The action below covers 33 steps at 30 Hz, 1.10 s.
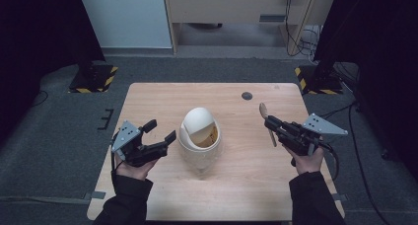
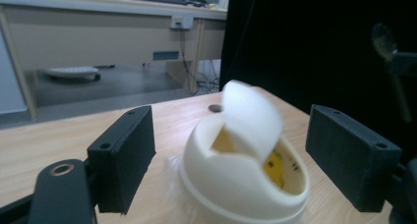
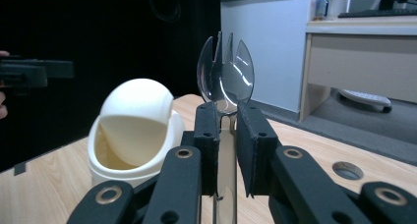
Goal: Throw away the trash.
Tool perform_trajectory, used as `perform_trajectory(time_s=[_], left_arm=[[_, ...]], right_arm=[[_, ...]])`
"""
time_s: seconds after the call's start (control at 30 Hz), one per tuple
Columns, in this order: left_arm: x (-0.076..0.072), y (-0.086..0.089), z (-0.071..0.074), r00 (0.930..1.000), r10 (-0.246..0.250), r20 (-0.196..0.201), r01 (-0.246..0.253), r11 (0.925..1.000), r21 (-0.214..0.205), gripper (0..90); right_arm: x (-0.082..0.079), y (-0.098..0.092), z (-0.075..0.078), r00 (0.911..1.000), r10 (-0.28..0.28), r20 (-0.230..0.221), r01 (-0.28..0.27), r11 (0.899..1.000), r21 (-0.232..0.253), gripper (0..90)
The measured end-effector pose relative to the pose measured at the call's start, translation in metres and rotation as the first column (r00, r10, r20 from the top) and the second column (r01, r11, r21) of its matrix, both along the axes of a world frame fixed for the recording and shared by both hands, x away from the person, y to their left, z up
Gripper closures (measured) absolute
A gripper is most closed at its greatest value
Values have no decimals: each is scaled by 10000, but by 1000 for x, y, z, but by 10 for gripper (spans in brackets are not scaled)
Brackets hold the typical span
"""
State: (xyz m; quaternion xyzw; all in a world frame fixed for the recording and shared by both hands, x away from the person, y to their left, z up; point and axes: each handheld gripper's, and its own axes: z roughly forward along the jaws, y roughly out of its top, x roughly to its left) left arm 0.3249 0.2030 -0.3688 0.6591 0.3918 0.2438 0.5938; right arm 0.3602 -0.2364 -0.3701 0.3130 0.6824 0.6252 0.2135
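- Left: our black two-jaw left gripper [image 1: 158, 131] hovers just beside the bin, its jaws standing wide apart with nothing between them; in the left gripper view the black pads [image 2: 123, 155] frame the bin without touching it.
- Centre: a small cream-white plastic desk bin with a domed swing lid [image 1: 199, 136] stands upright on the pale wooden table [image 1: 148, 101]. The lid is tilted, so the mouth faces the right side, and something yellow lies inside [image 2: 273, 164]. It is also seen in the right gripper view [image 3: 133, 130].
- Right: our black right gripper [image 1: 272, 122] is closed on the handle of a clear plastic spork [image 3: 225, 76], the pronged bowl pointing up and away, well apart from the bin; in the high view the spork [image 1: 264, 111] reads as a brownish sliver.
- Step in hand, as we judge it: carrying the spork toward the bin for disposal.
- Next move, as we judge it: bring the spork's tip across to the lid opening, push through the flap, and release only once it is inside. The free gripper could steady the light bin.
- Count: one bin, one spork, two grippers, one table.
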Motion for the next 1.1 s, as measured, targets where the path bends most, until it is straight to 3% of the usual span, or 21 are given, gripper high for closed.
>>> perform_trajectory(time_s=[0.37, 1.1], left_arm=[[7, -46, 20, 9964, -789, 320, 797, 9965, -243, 191], [27, -129, 22, 9867, -1623, 95, 1626, 9853, -516, 261]], right_arm=[[-6, 10, 2, 9986, 493, 167, -495, 9987, 111, 796], [-12, 22, -10, 9959, 905, 25, -904, 9958, -173, 796]])
